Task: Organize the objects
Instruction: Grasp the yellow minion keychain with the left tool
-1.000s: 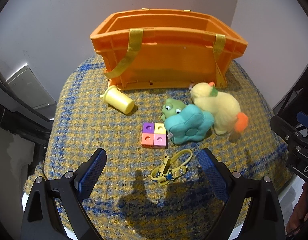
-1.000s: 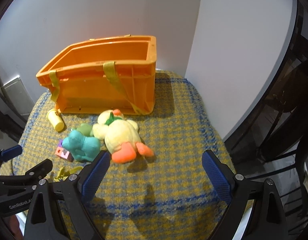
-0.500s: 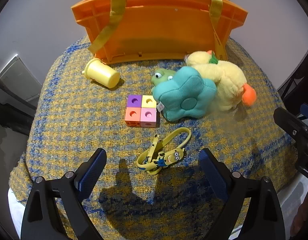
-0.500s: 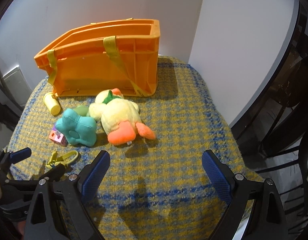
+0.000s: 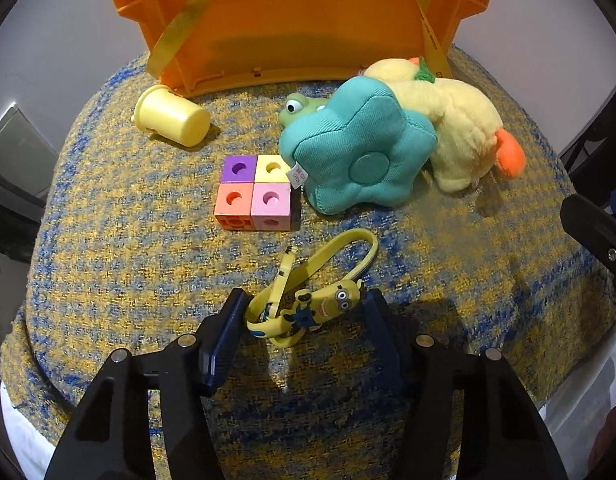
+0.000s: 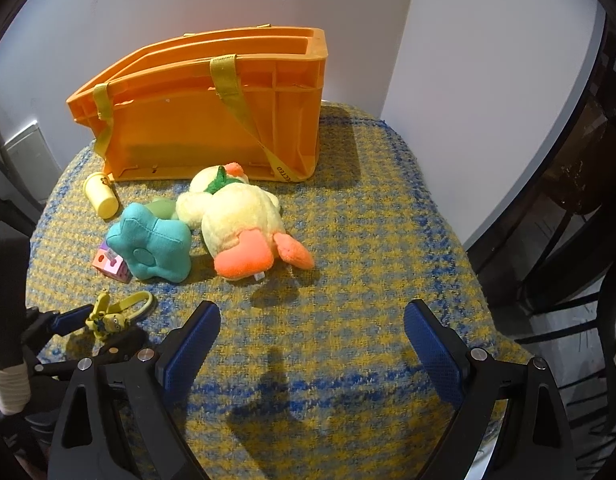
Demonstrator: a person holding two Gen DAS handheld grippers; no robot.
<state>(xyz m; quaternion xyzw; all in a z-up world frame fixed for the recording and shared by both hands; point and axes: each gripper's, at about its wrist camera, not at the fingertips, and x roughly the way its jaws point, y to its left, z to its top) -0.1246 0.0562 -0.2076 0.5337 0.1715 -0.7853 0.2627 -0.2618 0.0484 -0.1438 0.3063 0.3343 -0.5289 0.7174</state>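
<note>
A yellow minion strap [image 5: 308, 300] lies on the woven yellow-and-blue cloth [image 5: 108, 260], between the closing jaws of my left gripper [image 5: 304, 320]. The blue pads [image 5: 224, 332] stand right at the strap's two ends, and the strap is not squeezed. Beyond it sit a square of four coloured blocks [image 5: 254, 196], a teal star plush [image 5: 360, 152] over a green frog [image 5: 300, 106], a yellow duck plush [image 5: 460, 128] and a tipped yellow cup [image 5: 172, 120]. My right gripper [image 6: 312, 332] hangs open over bare cloth in front of the duck [image 6: 236, 224].
An orange crate [image 6: 212, 120] with yellow straps stands at the back against the white wall. The cloth-covered top drops off at its rounded edges. Dark furniture [image 6: 568, 200] stands to the right. A grey panel [image 6: 28, 152] is on the wall at left.
My left gripper has sunk towards the strap and its jaws have narrowed from wide apart to just around it. The right gripper barely moved and stays wide.
</note>
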